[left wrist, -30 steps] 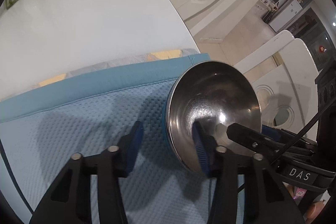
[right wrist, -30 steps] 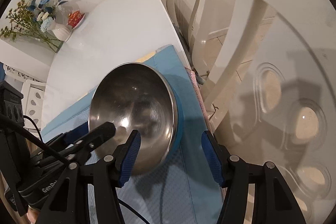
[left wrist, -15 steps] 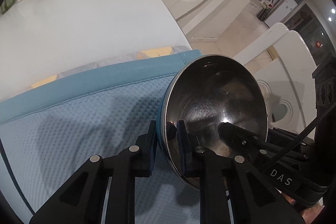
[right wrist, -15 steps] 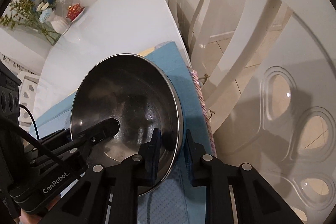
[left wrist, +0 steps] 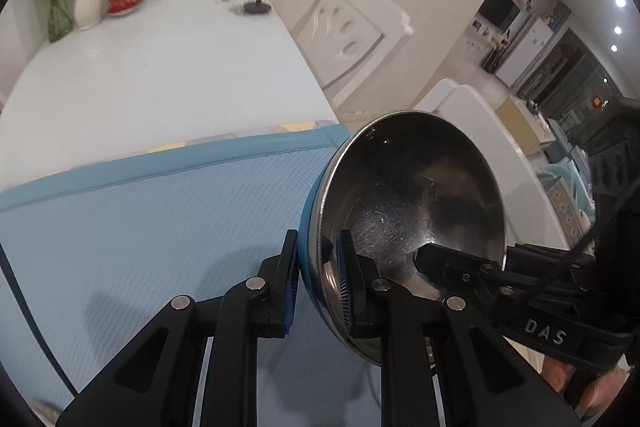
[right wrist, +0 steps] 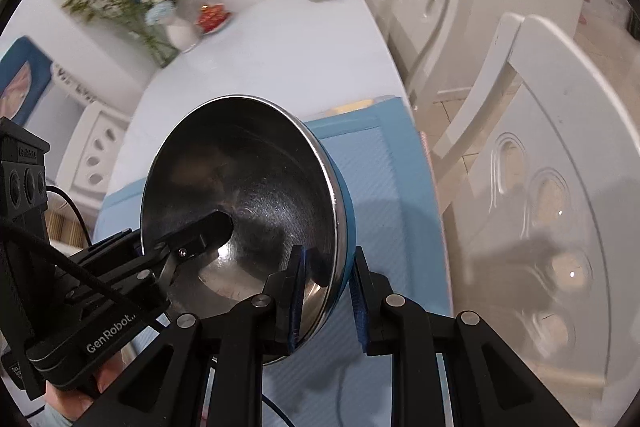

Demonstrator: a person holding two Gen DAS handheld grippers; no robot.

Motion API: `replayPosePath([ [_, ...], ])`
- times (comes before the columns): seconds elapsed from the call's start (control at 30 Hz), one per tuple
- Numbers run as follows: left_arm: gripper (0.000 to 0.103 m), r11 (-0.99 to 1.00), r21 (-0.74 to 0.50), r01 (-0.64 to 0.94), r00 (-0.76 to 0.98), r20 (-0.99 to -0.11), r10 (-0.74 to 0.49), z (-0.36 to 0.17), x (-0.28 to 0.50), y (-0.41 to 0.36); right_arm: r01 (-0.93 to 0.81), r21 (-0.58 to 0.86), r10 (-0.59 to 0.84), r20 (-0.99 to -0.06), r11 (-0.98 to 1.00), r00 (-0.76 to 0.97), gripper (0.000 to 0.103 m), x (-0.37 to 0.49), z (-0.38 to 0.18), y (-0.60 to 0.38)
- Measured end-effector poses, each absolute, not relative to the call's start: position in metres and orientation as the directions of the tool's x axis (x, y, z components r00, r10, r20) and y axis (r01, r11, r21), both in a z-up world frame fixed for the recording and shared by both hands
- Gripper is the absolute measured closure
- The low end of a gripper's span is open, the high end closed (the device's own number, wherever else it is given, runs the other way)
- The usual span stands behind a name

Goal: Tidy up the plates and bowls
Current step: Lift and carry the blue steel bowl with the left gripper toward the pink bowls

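both grippers pinch the steel bowl (left wrist: 412, 211) by opposite rim edges: left gripper (left wrist: 316, 291) and right gripper (right wrist: 326, 301), jaws clamped on its wall. it seems lifted, tilted, above the blue mat (left wrist: 152, 227).

White table (left wrist: 160, 75) bears a blue mat (left wrist: 140, 219) (flower vase (left wrist: 86, 3) behind).

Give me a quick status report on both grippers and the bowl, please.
Left gripper and right gripper both shut on the steel bowl, opposite rims. Bowl tilted above the blue mat. Nothing in the way.
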State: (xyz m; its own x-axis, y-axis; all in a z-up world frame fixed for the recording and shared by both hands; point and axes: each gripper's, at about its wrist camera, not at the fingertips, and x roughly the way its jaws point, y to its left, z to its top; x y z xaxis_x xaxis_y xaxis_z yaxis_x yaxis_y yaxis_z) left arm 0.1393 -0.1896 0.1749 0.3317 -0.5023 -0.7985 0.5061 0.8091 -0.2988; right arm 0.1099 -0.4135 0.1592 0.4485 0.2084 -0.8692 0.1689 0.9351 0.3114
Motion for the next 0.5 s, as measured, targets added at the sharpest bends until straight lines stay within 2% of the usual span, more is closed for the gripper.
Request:
replayPosePath([
  [0.23,0.088,0.813,-0.311,0.491,0.388,-0.758,-0.524,0.207,0.092,-0.152,0.17,0.339,0.221,-0.846,0.925,0.486,0.083,0.069,0.196,-0.382],
  [0.5,0.088,0.835,-0.356,0.419,0.427,-0.735,-0.527,0.214,0.053,-0.104,0.147,0.325,0.218,-0.846,0.934,0.487,0.083,0.025,0.218,-0.333],
])
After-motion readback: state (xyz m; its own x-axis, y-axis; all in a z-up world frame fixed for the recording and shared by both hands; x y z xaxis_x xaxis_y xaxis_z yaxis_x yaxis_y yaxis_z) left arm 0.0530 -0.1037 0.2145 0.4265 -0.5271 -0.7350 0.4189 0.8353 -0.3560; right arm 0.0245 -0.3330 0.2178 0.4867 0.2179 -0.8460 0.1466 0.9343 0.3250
